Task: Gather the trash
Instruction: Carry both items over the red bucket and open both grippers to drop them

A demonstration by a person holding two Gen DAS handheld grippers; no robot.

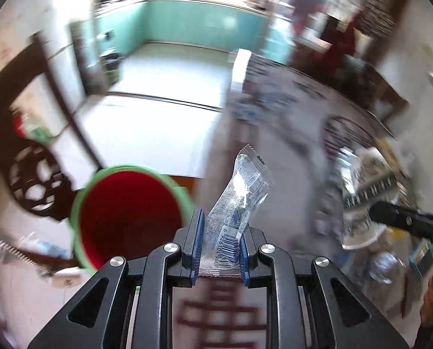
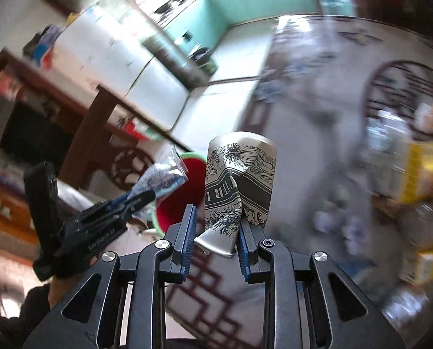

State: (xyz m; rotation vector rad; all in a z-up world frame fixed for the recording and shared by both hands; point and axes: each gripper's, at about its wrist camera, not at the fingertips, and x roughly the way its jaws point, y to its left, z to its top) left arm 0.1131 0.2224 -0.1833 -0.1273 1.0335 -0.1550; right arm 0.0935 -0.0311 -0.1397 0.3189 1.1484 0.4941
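While both hands blur past table, left gripper point(image 1: 220, 242) clamps crinkly clear wrapper point(image 1: 239, 197), barcode at pads; right gripper point(image 2: 215, 232) pinches crumpled floral-print can point(image 2: 239, 180); red bucket point(image 1: 129, 212) left of jaws.

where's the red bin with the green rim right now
In the left wrist view, the red bin sits low left, just left of the left tongs gripping a clear wrapper.

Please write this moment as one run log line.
left tongs: shut on wrapper | right tongs: shut on crushed cup | bin: empty
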